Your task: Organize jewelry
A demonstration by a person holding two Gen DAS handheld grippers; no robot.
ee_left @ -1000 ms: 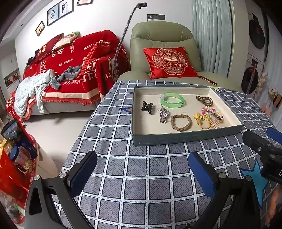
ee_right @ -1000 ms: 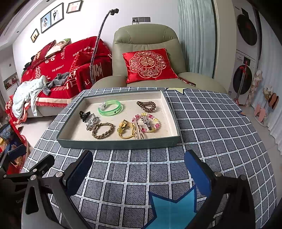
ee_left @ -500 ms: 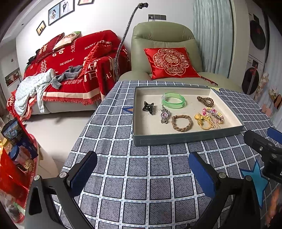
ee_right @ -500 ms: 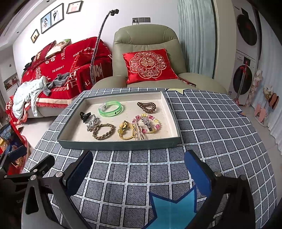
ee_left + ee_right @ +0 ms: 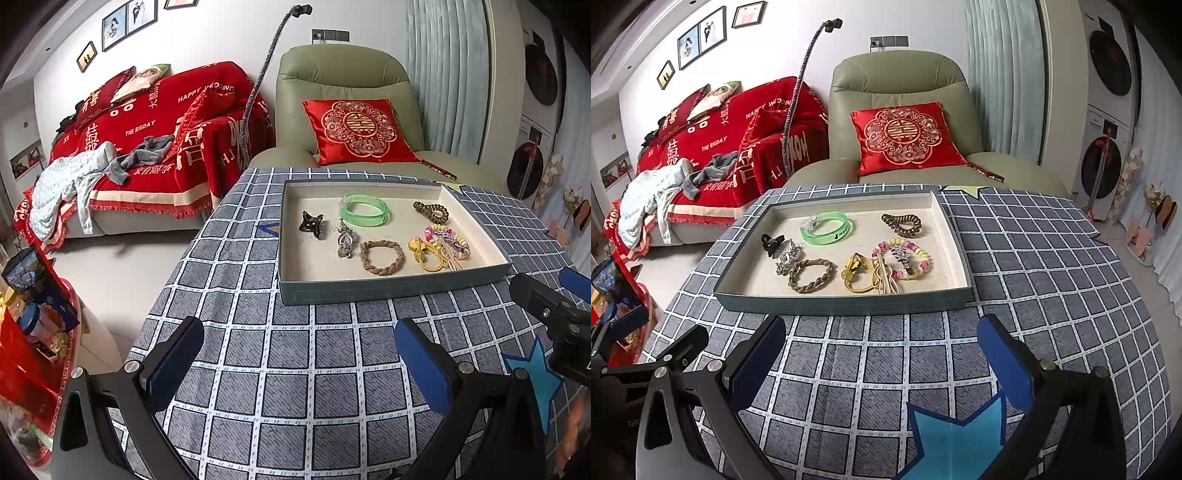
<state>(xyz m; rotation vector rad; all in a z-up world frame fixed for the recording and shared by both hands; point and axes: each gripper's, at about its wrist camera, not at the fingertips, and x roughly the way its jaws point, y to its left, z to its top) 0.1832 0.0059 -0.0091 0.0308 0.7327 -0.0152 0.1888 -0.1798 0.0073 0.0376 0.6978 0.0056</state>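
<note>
A grey-green tray (image 5: 391, 288) (image 5: 842, 303) with a cream lining sits on the checked tablecloth. In it lie a green bangle (image 5: 364, 209) (image 5: 826, 227), a black claw clip (image 5: 311, 224) (image 5: 771, 242), a silver-purple pendant (image 5: 346, 240) (image 5: 788, 256), a braided brown bracelet (image 5: 381, 254) (image 5: 811, 275), a yellow ring piece (image 5: 424, 253) (image 5: 857, 275), a beaded pink bracelet (image 5: 448, 236) (image 5: 903, 258) and a brown coil tie (image 5: 430, 211) (image 5: 901, 223). My left gripper (image 5: 299, 365) is open and empty, short of the tray's near wall. My right gripper (image 5: 881, 363) is open and empty, also short of the tray.
The round table's left edge (image 5: 155, 295) drops to the floor. A green armchair (image 5: 343, 110) with a red cushion stands behind the table, a red-draped sofa (image 5: 147, 147) to its left. Blue star stickers (image 5: 956, 435) mark the cloth. My right gripper's body shows in the left wrist view (image 5: 554, 317).
Both grippers have drawn back slightly from the tray, which looks a little smaller now. Jaws stay open; the jewelry has not moved.
</note>
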